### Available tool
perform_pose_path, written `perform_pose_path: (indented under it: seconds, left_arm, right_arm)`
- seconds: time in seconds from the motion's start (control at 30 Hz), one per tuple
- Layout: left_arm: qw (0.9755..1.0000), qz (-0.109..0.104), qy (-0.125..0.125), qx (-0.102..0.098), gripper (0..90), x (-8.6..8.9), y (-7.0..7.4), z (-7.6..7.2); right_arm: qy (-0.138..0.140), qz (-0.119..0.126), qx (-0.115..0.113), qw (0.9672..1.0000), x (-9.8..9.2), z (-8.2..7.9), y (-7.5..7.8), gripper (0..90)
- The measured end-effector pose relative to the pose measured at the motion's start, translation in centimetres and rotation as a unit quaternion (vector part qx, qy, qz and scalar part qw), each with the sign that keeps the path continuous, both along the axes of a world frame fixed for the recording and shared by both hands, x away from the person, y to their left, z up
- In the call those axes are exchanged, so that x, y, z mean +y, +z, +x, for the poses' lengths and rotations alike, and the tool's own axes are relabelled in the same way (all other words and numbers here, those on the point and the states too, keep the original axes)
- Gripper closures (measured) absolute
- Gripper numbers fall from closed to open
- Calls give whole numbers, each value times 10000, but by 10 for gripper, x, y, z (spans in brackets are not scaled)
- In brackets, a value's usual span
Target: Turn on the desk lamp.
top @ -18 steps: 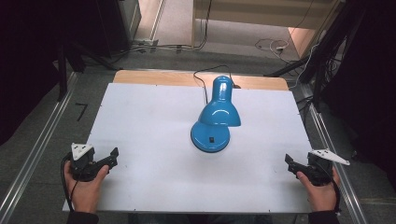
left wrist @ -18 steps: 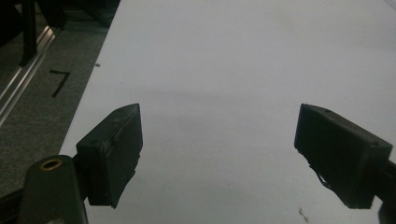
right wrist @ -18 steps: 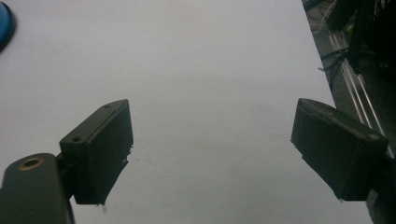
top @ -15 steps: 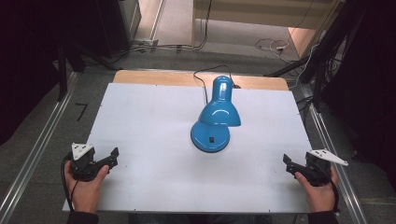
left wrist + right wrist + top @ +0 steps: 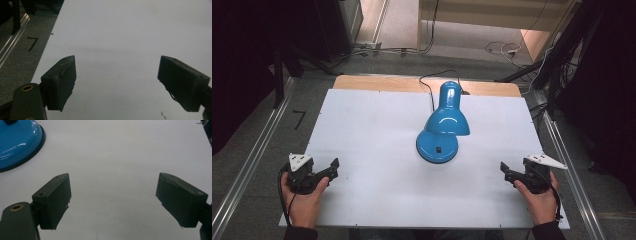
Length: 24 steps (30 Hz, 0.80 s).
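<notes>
Blue desk lamp (image 5: 443,127) sits mid-table toward the far edge, shade bent low over its round base, cord trailing off the back. Left gripper (image 5: 333,167) and right gripper (image 5: 503,170) rest near the front corners of the white table (image 5: 372,125), well apart from the lamp. Both have jaws spread wide with nothing between them.

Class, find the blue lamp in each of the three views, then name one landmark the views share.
High view: the lamp stands at the middle of the white table, its shade bowed over its round base, black cord trailing to the far edge.
Left gripper view: not in it.
Right gripper view: a part of its blue base at the top left corner, beyond the open jaws.
Shared landmark: the white table top.
</notes>
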<state>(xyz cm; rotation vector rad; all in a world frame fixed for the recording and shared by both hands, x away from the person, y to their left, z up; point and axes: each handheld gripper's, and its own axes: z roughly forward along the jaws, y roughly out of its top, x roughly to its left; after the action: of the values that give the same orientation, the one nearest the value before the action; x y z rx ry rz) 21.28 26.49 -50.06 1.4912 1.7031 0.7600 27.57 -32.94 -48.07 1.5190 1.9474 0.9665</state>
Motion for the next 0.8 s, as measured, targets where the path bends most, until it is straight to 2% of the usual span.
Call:
perform_pose_path:
  seconds: [0.5,0.8]
  left_arm:
    - [10000,2,-22,-1,161,-1,1,0]
    - [10000,10,-39,-3,161,-2,0,0]
  right_arm:
    - [185,41,65,9998,17,6,-1,119]
    - [275,73,12,9996,26,8,2,120]
